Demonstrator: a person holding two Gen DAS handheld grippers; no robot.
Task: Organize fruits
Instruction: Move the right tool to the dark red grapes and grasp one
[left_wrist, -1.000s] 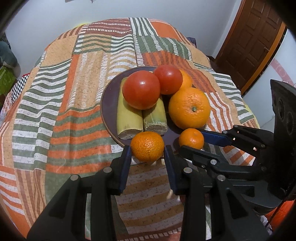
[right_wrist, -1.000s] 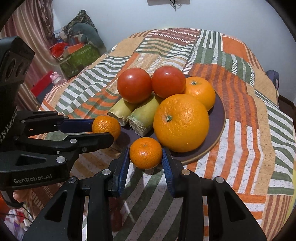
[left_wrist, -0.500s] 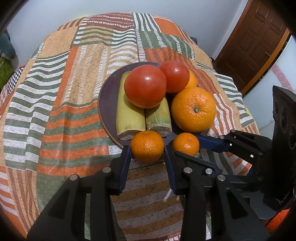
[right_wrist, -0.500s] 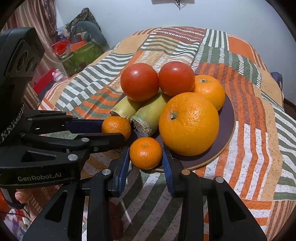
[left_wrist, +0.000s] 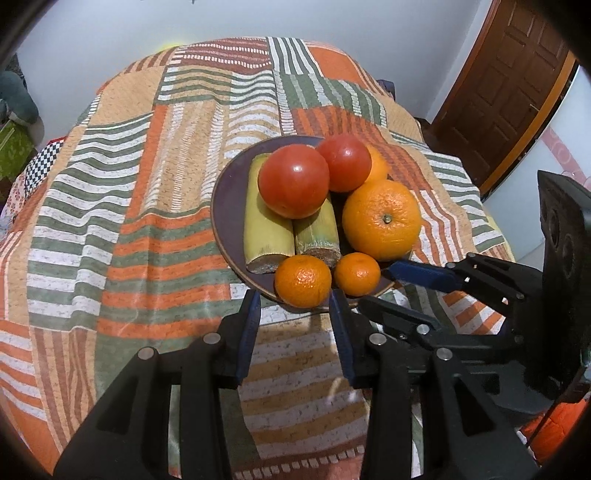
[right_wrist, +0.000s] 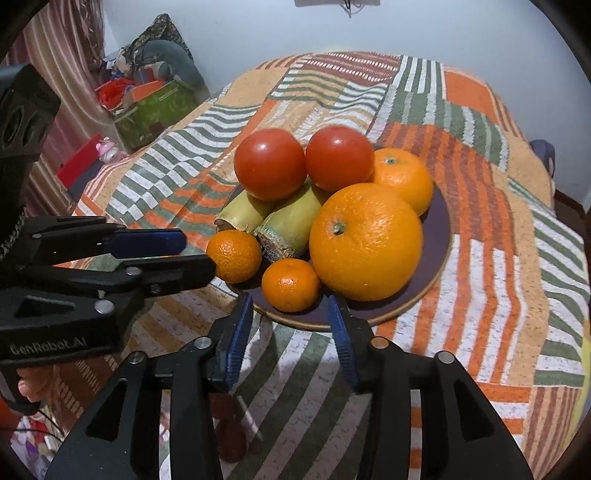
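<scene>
A: How are the jaws seen, nearest first?

B: The left gripper (left_wrist: 293, 308) and right gripper (right_wrist: 290, 314) are spread, nothing grasped; one mandarin (left_wrist: 303, 280) and another mandarin (right_wrist: 290, 284) are seated at the plate (left_wrist: 225, 206) rim.

A: The risk?

B: They could be nudged off; behind, tomatoes (right_wrist: 269, 164) could be toppled.

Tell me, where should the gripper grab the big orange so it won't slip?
Probably around the big orange at its widest middle, coming down from above. It is round, so the fingers hold best across the fattest part. From the sides it is crowded: a small mandarin, a sugarcane piece and another orange sit close beside it on the plate.
</scene>
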